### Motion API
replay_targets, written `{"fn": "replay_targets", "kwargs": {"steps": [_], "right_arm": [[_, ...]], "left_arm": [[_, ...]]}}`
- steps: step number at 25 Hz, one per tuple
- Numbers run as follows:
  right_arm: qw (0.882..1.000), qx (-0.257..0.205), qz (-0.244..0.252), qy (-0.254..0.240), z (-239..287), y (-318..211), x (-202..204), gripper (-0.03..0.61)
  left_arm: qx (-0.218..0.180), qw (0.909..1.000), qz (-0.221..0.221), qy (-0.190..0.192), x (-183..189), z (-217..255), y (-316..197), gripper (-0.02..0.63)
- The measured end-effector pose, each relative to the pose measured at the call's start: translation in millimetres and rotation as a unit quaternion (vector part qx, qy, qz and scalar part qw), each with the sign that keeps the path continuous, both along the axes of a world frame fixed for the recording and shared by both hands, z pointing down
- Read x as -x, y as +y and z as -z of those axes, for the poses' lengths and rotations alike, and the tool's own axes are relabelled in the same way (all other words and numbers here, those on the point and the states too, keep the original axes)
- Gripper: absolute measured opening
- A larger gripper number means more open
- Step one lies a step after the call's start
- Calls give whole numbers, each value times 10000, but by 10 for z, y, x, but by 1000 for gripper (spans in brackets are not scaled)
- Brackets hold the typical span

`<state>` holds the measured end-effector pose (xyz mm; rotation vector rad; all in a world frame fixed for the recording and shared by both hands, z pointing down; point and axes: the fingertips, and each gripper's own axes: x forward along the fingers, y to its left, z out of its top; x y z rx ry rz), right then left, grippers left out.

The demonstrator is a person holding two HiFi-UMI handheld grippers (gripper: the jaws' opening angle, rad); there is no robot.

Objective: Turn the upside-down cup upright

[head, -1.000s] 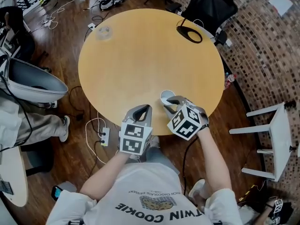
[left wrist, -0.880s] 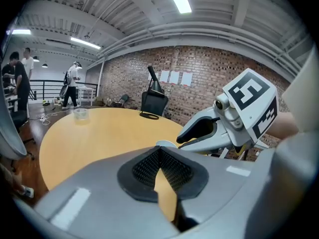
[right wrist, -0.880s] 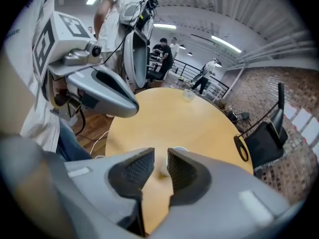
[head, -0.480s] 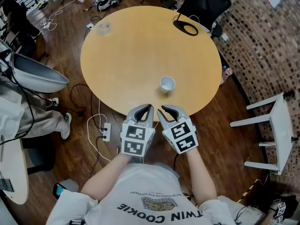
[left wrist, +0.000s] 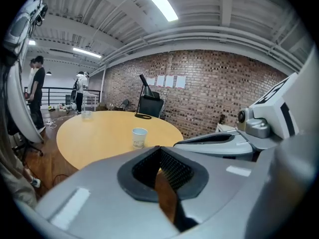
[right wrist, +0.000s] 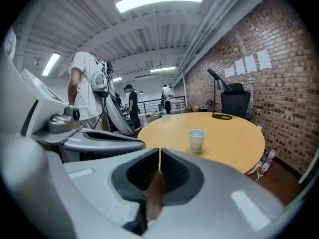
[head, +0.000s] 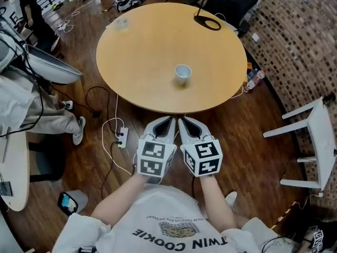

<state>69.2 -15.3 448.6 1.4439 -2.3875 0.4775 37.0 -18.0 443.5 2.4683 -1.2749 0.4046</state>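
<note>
The white paper cup [head: 182,73] stands upright, mouth up, on the round wooden table [head: 147,51], near its front edge. It also shows as the cup [left wrist: 139,137] in the left gripper view and the cup [right wrist: 196,139] in the right gripper view, well ahead of the jaws. Both grippers hang side by side off the table, in front of the person's chest. My left gripper [head: 169,122] is shut and empty. My right gripper [head: 182,122] is closing, its jaws touching with nothing between them.
A black ring-shaped lamp base [head: 207,22] and a clear glass [head: 121,23] sit at the table's far side. A white chair [head: 310,141] stands at the right. A power strip [head: 122,137] with cables lies on the floor, and a seated person [head: 26,109] is at the left.
Both grippers drew back from the table edge toward the body. The right gripper left the cup, rolled level and closed. The cup stays upright on the table.
</note>
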Motion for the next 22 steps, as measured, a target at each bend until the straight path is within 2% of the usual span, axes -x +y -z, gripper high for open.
{"fn": "replay_targets", "kwargs": {"steps": [4,8,12,16,22], "right_arm": [[9997,-87,-93,-207,145,497,-219,3],[9988,11,-200,-447,325,895,-433,3],[9987,-20,-277,-436,387,1262,-494,3],[9984,29,-259,-502,530,1560,-592,3],[9984,-173,-393,-380,474,1820,-449,3]], "left_arm": [[-90,9999,96,-80,-195,157,490,6],[17,9997,127,-202,-393,351,904,6],[-80,9996,91,-265,-434,408,1251,6],[-4,9992,132,-381,-543,542,1525,6],[-168,9995,21,-266,-399,457,1803,6]]}}
